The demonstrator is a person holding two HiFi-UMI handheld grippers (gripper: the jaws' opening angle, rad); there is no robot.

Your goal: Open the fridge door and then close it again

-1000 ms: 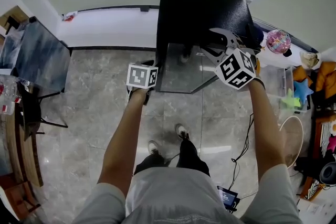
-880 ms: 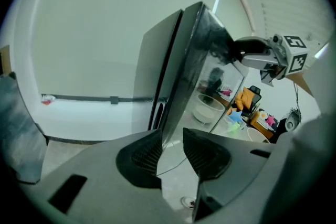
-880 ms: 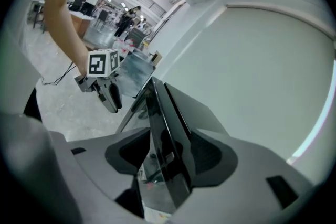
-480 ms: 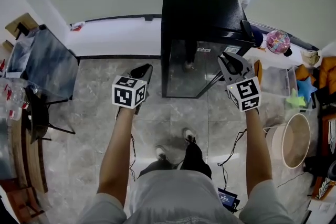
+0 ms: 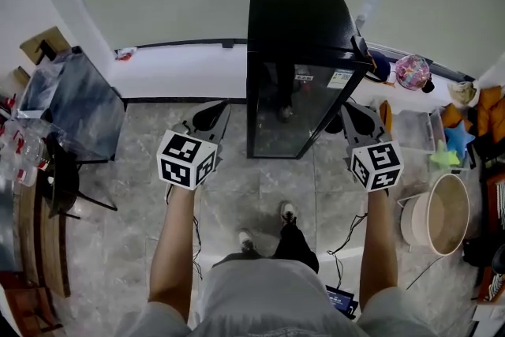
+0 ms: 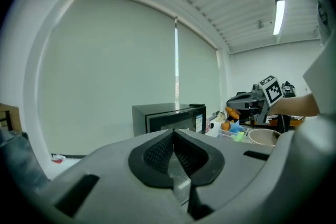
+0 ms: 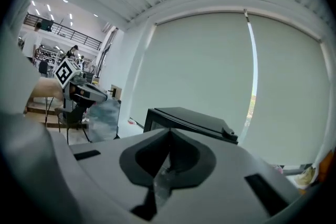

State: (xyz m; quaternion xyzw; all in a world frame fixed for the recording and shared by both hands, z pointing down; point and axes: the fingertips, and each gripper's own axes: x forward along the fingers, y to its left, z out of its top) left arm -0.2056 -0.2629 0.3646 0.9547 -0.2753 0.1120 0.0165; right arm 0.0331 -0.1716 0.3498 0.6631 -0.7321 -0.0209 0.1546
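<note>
Fridge (image 5: 300,20) sits between left tool (image 5: 211,113) and right tool (image 5: 353,116) (touching neither).

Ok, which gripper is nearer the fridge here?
Right, by a little. The right gripper hangs just off the front right corner of the fridge; the left gripper sits off its front left corner with a wider gap. Both are shut on nothing.

The grey marbled tile floor (image 5: 237,185) carries a black fridge (image 5: 296,20) with a glass front, standing against the white ledge by the wall. To its right stand a clear plastic box (image 5: 414,130) and a round beige tub (image 5: 442,209). A black cable (image 5: 347,237) trails near the person's shoes (image 5: 289,212). A dark chair (image 5: 67,177) stands at the left.
</note>
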